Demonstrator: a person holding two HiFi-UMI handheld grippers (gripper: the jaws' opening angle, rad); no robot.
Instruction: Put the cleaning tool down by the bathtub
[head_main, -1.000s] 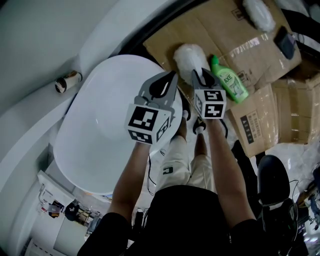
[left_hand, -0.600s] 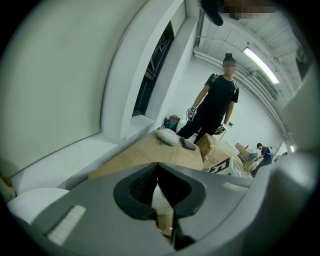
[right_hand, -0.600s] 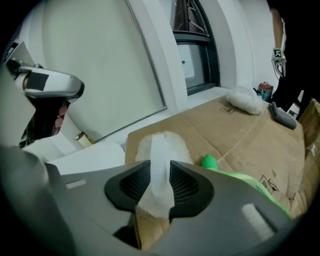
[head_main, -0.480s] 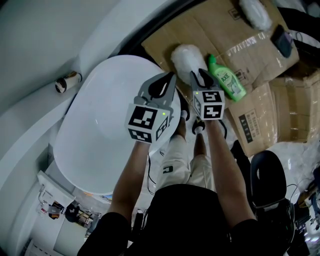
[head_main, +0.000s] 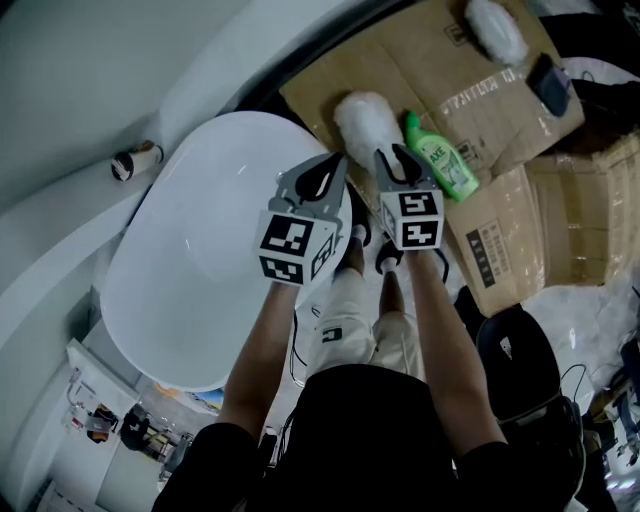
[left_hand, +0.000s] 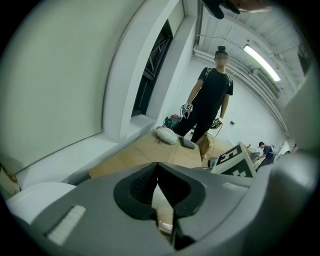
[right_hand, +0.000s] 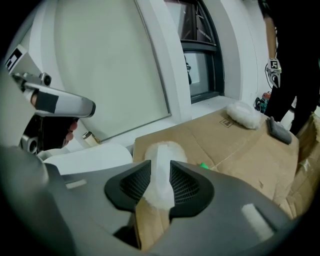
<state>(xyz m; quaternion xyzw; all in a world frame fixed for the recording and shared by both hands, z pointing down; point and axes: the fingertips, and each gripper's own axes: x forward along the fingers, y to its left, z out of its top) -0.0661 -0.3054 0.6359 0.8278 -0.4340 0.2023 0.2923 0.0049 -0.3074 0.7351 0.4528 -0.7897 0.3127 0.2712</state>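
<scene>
On the floor beside the white bathtub (head_main: 200, 250), sheets of flattened cardboard (head_main: 420, 60) are spread. The fluffy white cleaning tool (head_main: 362, 120) is found at the cardboard corner nearest the tub's rounded end, just beside its rim. Whether the tool's fluffy head rests on the cardboard or is held just above it cannot be told.

The right tongs (right_hand: 160, 172) are clenched on the tool. In the right gripper view the gap between the two ribbed jaws is filled by the tool's white strip, and the fluffy head is seen just beyond the tips. The left tongs (left_hand: 157, 167) are clenched on nothing: their jaw tips are pressed together, and only cardboard is seen through the opening below the tips. In the head view the left tongs are held over the tub's edge, close beside the right tongs.

A green bottle (head_main: 440, 165) is laid on the cardboard just beside the tool, on the side away from the tub. Toward the far edge of the cardboard, a second fluffy pad (head_main: 497, 28) and a dark flat object (head_main: 550, 82) are placed near each other. A small roll (head_main: 132, 163) is set on the ledge behind the tub. A person (left_hand: 210, 95) in dark clothing is seen standing past the cardboard's far edge.
</scene>
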